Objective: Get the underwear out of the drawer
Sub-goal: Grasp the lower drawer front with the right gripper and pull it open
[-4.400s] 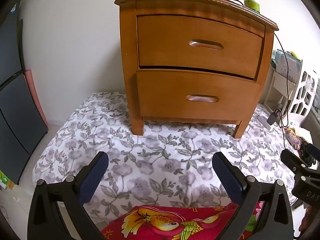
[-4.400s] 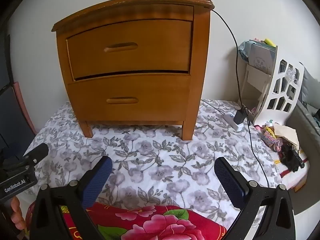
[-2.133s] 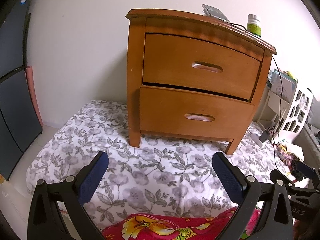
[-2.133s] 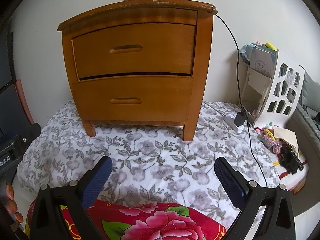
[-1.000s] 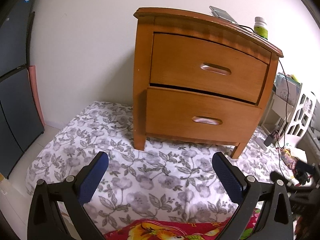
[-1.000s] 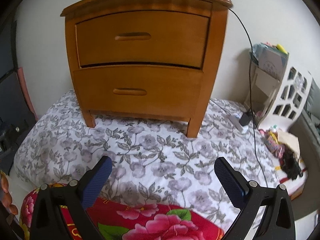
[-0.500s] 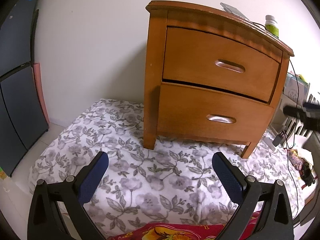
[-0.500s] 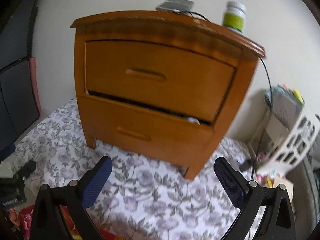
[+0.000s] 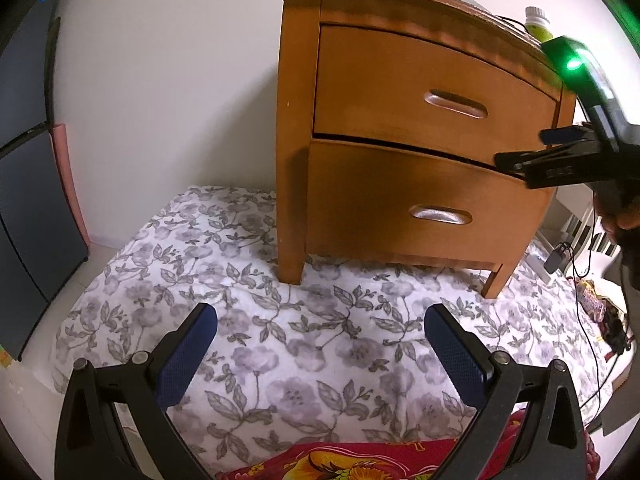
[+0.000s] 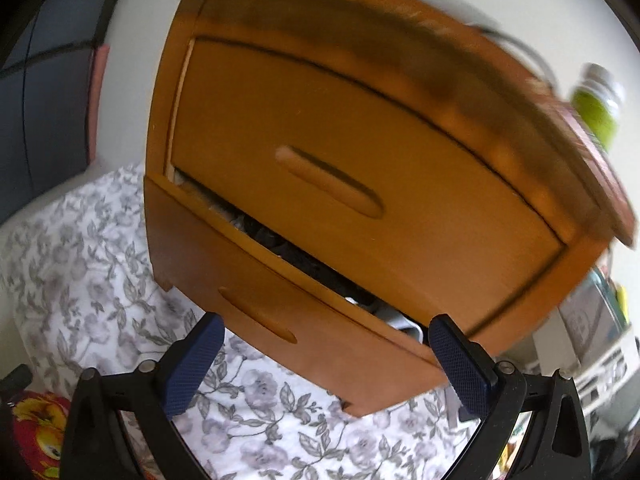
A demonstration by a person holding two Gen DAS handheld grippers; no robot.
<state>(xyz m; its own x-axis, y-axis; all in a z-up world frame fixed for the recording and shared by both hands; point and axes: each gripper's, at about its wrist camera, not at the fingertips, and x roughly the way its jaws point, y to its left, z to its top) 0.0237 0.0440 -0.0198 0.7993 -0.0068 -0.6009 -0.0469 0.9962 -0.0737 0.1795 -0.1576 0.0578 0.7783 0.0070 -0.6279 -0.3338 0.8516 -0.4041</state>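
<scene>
A wooden nightstand stands on a flowered sheet, with an upper drawer (image 9: 432, 92) (image 10: 340, 168) and a lower drawer (image 9: 420, 200) (image 10: 280, 300). The lower drawer is slightly ajar. In the blurred, tilted right wrist view, dark cloth (image 10: 296, 254) and something white show in the gap above it. My right gripper (image 10: 326, 340) is open and close to that drawer's top edge. In the left wrist view the right gripper (image 9: 532, 148) points at the gap's right end. My left gripper (image 9: 320, 332) is open and empty, low over the sheet, well short of the nightstand.
A green-labelled bottle (image 9: 538, 26) (image 10: 596, 108) and a flat device with a cable sit on the nightstand top. A red flowered blanket (image 9: 360, 460) lies under the grippers. A white openwork rack (image 10: 600, 344) stands at the right. A dark cabinet (image 9: 24, 200) is at the left.
My right gripper has risen and swung in close to the nightstand, now level with the gap over the lower drawer. The left gripper has drifted left. Both stay open.
</scene>
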